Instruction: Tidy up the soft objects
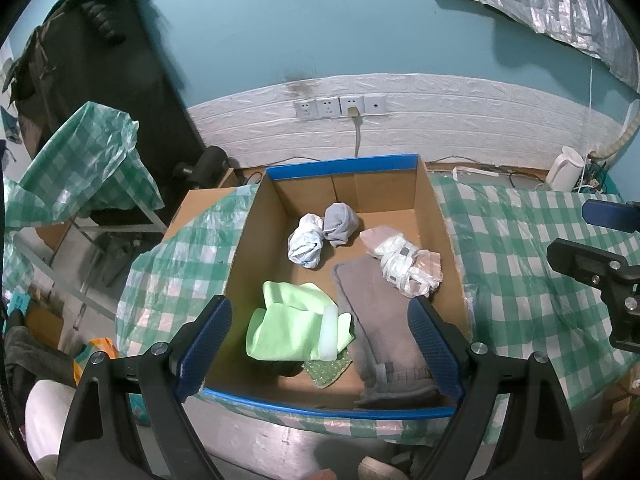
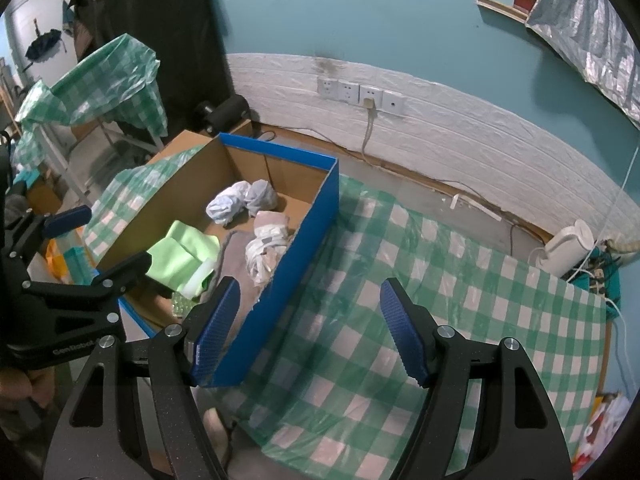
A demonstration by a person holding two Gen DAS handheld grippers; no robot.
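Note:
A blue-rimmed cardboard box (image 1: pixel 344 168) (image 2: pixel 316 216) holds a light green cloth (image 1: pixel 288 326) (image 2: pixel 180 250), a folded grey towel (image 1: pixel 380 320) (image 2: pixel 236 252), a pale blue rolled bundle (image 1: pixel 306 240) (image 2: pixel 226 202), a grey rolled bundle (image 1: pixel 340 220) (image 2: pixel 262 196) and a white-and-pink wrapped bundle (image 1: pixel 404 262) (image 2: pixel 266 246). My left gripper (image 1: pixel 320 340) hangs open above the box's near end, nothing between its fingers; it also shows at the left edge (image 2: pixel 100 240). My right gripper (image 2: pixel 308 328) stands open over the checked cloth beside the box's right wall, empty; its fingers show at the right edge (image 1: pixel 592 240).
A green-and-white checked plastic cloth (image 2: pixel 400 320) covers the table to the right of the box. A white kettle (image 2: pixel 568 248) and cables sit at the far right by the wall. Wall sockets (image 1: pixel 340 106) lie behind the box. A draped rack (image 1: pixel 80 160) stands left.

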